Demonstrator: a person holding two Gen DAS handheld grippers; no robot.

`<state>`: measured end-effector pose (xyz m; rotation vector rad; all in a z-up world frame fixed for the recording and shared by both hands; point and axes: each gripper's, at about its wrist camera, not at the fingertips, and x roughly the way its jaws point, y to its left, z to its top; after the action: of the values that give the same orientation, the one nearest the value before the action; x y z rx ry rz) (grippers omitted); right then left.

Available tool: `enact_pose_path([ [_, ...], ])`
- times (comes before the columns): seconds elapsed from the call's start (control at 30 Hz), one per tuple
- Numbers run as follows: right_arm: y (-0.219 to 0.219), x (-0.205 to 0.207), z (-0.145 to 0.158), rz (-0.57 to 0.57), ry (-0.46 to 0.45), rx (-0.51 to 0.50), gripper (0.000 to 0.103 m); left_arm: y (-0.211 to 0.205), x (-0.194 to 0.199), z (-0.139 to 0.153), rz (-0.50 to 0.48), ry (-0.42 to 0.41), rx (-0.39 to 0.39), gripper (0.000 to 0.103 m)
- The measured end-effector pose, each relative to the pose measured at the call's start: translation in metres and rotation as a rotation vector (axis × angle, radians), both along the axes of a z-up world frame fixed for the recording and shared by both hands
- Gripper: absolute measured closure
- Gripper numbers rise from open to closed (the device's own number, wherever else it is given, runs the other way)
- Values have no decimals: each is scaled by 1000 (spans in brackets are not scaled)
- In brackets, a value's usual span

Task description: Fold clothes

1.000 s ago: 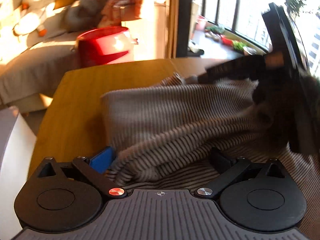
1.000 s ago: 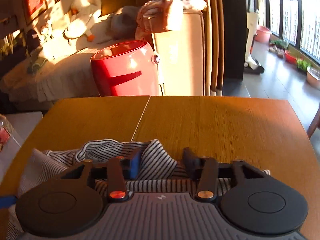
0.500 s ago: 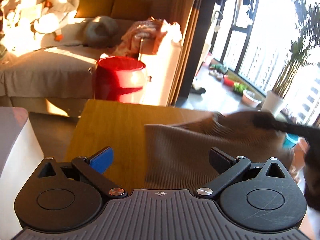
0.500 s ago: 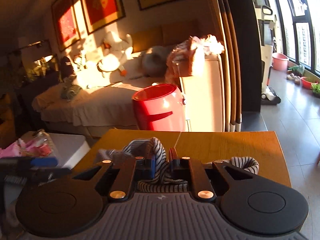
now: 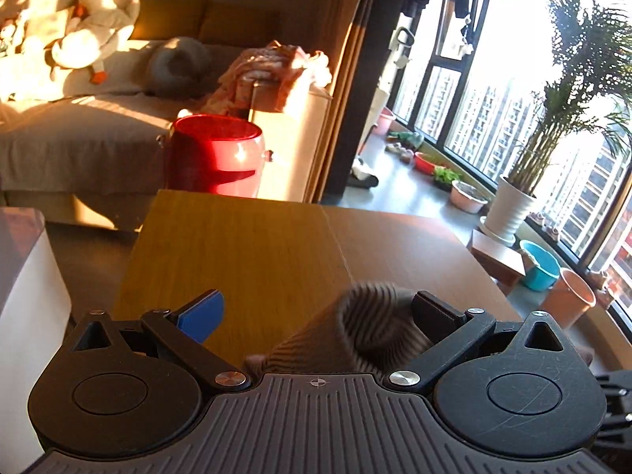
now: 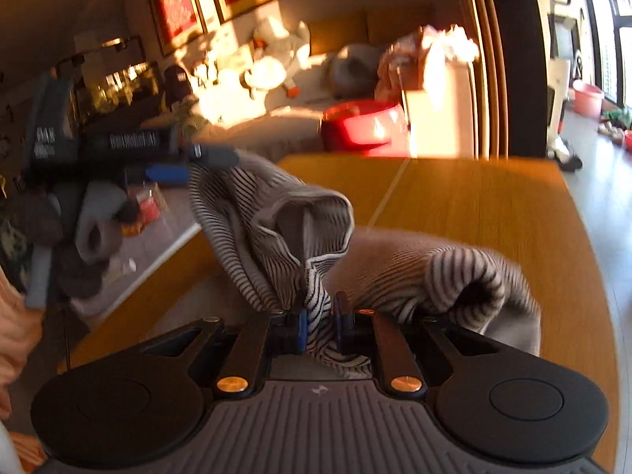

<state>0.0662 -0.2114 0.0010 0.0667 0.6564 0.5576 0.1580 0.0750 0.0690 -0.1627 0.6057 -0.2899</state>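
The right gripper (image 6: 320, 326) is seen nearly closed, its blue-padded fingers (image 6: 302, 330) pinching a bunched fold of the grey-and-white striped knitted garment (image 6: 300, 233). The jaws have just been closing, with that cloth between them. From the pinch the garment is lifted over the orange-brown wooden table (image 6: 493, 205): one band rises toward ten o'clock, and a rolled, tube-like part lies toward three o'clock. The long axis thus runs roughly from ten to four o'clock in the right wrist view. At the upper end of the band, the left gripper (image 6: 197, 162) is seen from the side, blurred; whether cloth is touched there cannot be told. In the left wrist view, the left gripper (image 5: 320, 308) is shown wide open, one blue-padded finger (image 5: 201, 314) at nine o'clock and one black finger (image 5: 436, 312) at three o'clock. A striped roll of the garment (image 5: 367, 328) lies against the black finger, unclamped. Beyond the table's far edge, at twelve o'clock, a glossy red round bin (image 5: 215, 154) stands, with a grey-covered sofa (image 5: 79, 130) at eleven o'clock. A white potted palm (image 5: 509, 209) stands by the window at two o'clock.
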Motion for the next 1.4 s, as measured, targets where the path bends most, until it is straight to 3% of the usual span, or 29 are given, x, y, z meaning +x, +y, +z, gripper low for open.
enact_pose_path([
  [0.13, 1, -24, -17, -2, 45, -49, 90, -1, -17, -6, -25, 21, 22, 0],
  [0.23, -9, -39, -9, -1, 69, -49, 87, 0, -25, -9, -42, 49, 45, 0],
  [0.37, -41, -51, 19, -98, 28, 34, 58, 2, -30, -19, -54, 119, 67, 0],
  [0.53, -74, -31, 24, -252, 43, 100, 46, 0, -35, -43, -54, 214, 87, 0],
  [0.63, -72, -9, -3, -272, 133, 105, 46, -4, -33, -63, -67, 291, 80, 5],
  [0.7, -66, 5, -21, -276, 186, 102, 46, -7, -29, -73, -83, 308, 67, 21],
  [0.77, -59, 15, -31, -260, 172, 110, 49, -11, -23, -76, -92, 281, 73, 27],
  [0.87, -49, 38, -38, -248, 155, 117, 64, -14, -5, -76, -90, 245, 90, 31],
  [1.0, -43, 84, -43, -270, 136, 120, 67, -18, 37, -75, -42, 194, 99, 39],
  [1.1, -44, 119, -43, -285, 130, 120, 68, -20, 62, -70, -9, 183, 91, 50],
  [1.17, -45, 129, -37, -299, 118, 129, 75, -20, 68, -63, -5, 177, 72, 62],
  [1.4, -62, 87, 4, -205, 34, 237, 80, -20, 18, -25, -78, 100, 43, 65],
])
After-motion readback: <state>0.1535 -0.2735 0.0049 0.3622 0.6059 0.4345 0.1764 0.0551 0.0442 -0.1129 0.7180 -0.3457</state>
